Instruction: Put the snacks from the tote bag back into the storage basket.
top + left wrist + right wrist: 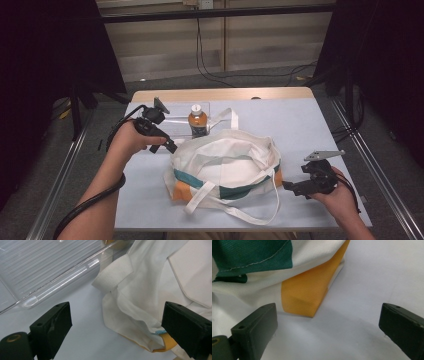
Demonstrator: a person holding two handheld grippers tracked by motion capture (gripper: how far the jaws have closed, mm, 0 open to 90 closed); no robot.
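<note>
A white canvas tote bag (225, 162) with a green band and orange base lies open in the middle of the table, its straps spread out. My left gripper (170, 146) is open at the bag's upper left rim; in the left gripper view the white cloth (140, 302) lies between the spread jaws, untouched. My right gripper (289, 186) is open just beside the bag's lower right corner; the right gripper view has the orange corner (307, 295) ahead of the jaws. A bottle (198, 121) with an orange label and white cap stands behind the bag.
A clear plastic tray (177, 125) lies at the back left, next to the bottle; its ribbed wall (47, 267) is close to my left gripper. A long white strap (235, 212) loops toward the table's front edge. Bare table (310, 125) extends to the right.
</note>
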